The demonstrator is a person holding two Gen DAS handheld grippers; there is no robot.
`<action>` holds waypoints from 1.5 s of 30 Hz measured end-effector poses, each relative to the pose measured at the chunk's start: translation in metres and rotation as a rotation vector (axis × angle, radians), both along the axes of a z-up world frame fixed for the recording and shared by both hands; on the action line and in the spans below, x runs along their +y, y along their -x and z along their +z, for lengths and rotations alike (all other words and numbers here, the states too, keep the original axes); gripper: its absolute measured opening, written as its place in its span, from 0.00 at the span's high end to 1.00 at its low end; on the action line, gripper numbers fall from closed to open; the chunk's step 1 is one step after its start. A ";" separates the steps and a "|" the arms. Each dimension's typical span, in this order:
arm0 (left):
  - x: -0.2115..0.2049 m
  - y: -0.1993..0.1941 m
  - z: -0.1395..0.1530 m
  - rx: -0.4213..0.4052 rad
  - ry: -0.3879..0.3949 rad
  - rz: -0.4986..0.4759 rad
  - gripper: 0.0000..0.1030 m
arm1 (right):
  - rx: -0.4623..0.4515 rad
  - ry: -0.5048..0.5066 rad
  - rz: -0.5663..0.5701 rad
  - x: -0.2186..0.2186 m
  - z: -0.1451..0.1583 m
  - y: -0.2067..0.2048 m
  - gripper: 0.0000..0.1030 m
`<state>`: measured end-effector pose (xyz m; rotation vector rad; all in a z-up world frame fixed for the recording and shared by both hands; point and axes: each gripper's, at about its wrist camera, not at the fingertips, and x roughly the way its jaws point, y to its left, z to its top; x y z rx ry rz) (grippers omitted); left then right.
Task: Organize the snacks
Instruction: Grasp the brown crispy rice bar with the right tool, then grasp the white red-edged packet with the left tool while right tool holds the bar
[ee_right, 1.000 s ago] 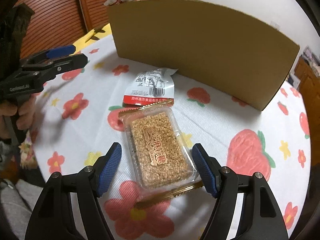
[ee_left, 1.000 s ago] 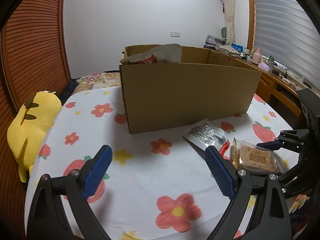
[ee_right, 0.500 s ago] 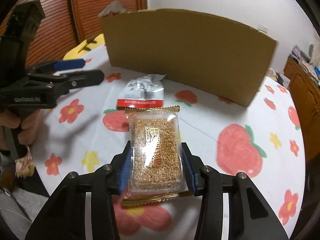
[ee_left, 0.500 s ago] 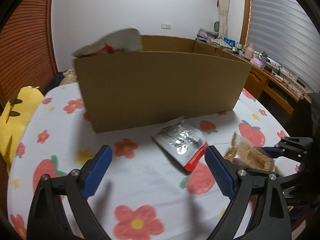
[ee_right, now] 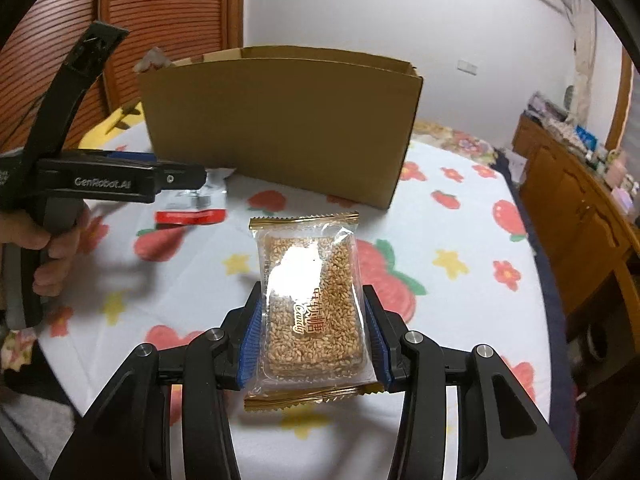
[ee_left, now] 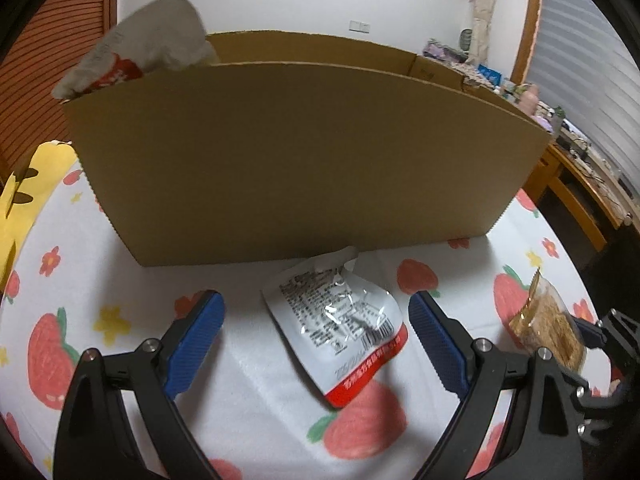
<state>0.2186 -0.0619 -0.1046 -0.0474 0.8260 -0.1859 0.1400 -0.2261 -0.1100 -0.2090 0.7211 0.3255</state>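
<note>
Right hand-held gripper clamps light, brittle clear-wrapped sesame bar by its long edges; left hand-held gripper gapes over slippery silver-red foil pouch.

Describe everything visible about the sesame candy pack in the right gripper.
The sesame candy pack is a clear plastic wrapper with gold crimped ends around a tan seeded slab, gold lettering on its front. The right gripper clamps its long sides between blue pads, holding it off the floral tablecloth, far end toward the cardboard box.
</note>
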 end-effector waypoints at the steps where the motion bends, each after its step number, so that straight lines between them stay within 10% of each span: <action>1: -0.002 -0.001 -0.001 0.000 -0.013 0.008 0.09 | 0.001 0.001 -0.001 0.000 -0.002 -0.001 0.56; 15: -0.028 -0.009 -0.010 0.010 -0.143 0.064 0.10 | -0.009 -0.039 -0.001 -0.004 -0.005 0.000 0.55; 45: 0.029 0.039 -0.007 0.071 -0.090 0.024 0.18 | 0.013 -0.045 -0.024 -0.004 -0.008 -0.004 0.55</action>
